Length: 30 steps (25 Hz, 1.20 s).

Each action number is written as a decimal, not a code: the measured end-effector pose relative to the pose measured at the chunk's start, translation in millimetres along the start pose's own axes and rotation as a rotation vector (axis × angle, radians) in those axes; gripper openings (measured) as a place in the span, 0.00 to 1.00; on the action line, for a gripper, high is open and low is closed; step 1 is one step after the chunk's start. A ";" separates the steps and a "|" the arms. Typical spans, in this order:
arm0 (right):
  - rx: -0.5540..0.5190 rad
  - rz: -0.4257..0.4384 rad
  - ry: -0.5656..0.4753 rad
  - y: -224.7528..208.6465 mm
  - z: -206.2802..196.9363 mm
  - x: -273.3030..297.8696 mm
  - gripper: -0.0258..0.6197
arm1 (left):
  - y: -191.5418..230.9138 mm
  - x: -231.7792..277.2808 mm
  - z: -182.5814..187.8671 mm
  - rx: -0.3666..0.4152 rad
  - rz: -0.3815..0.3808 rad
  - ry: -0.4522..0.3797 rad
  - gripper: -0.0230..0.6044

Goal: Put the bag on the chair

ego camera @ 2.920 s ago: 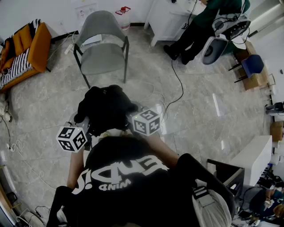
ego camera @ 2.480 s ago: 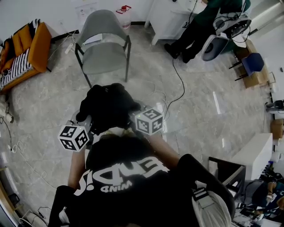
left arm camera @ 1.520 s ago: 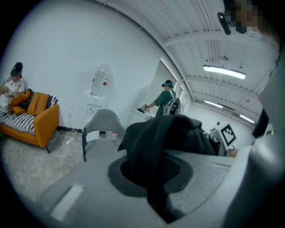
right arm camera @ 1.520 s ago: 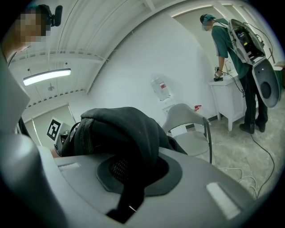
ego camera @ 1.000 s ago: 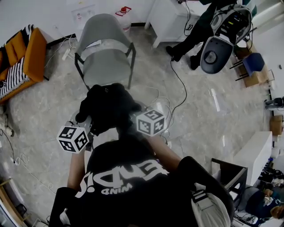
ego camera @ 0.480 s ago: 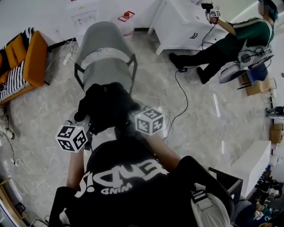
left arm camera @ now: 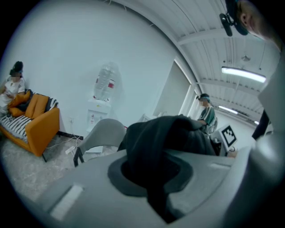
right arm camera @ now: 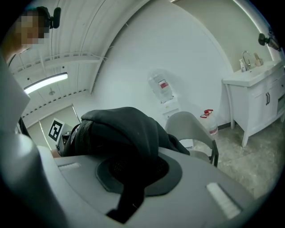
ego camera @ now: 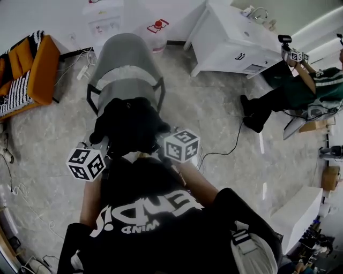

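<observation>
A black bag hangs between my two grippers, right at the front edge of the grey chair, whose seat is partly hidden behind it. My left gripper is at the bag's left side, and in the left gripper view its jaws are shut on the bag's black fabric. At the bag's right side, my right gripper pinches a black strap of the bag. Both grippers' fingertips are buried in the fabric. The chair stands just beyond the bag in both gripper views.
An orange sofa stands at the left, and a water dispenser is against the wall behind the chair. A white cabinet is at the back right. A seated person is at the right, with a cable on the floor.
Both grippers have carried the bag forward, so the chair now lies right behind it. The room has slid in the head view, with the cabinet and the seated person now lower right.
</observation>
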State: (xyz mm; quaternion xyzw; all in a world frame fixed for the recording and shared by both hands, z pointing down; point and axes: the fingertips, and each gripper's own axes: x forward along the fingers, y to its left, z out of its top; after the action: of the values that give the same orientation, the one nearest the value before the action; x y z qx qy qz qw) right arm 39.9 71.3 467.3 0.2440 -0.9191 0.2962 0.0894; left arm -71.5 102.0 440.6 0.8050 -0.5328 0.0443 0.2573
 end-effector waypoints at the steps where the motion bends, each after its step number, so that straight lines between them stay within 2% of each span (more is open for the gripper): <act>1: -0.001 0.001 0.001 -5.8 4.6 1.2 0.09 | 0.0 6.3 2.6 -0.003 0.003 0.000 0.09; 14: 0.021 -0.012 0.003 -56.3 34.0 30.5 0.09 | 22.1 62.2 23.8 -0.022 -0.008 0.031 0.09; 22: 0.056 -0.028 0.001 -84.6 54.1 68.7 0.09 | 57.2 99.1 43.3 -0.024 -0.025 0.069 0.09; 30: 0.079 -0.044 0.016 -113.5 91.1 125.5 0.09 | 111.4 144.2 80.5 -0.029 -0.060 0.097 0.09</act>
State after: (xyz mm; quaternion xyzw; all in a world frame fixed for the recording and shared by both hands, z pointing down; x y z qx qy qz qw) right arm -13.6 -112.0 489.2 0.2651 -0.9004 0.3321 0.0934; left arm -124.2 -88.9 461.8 0.8136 -0.4959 0.0675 0.2958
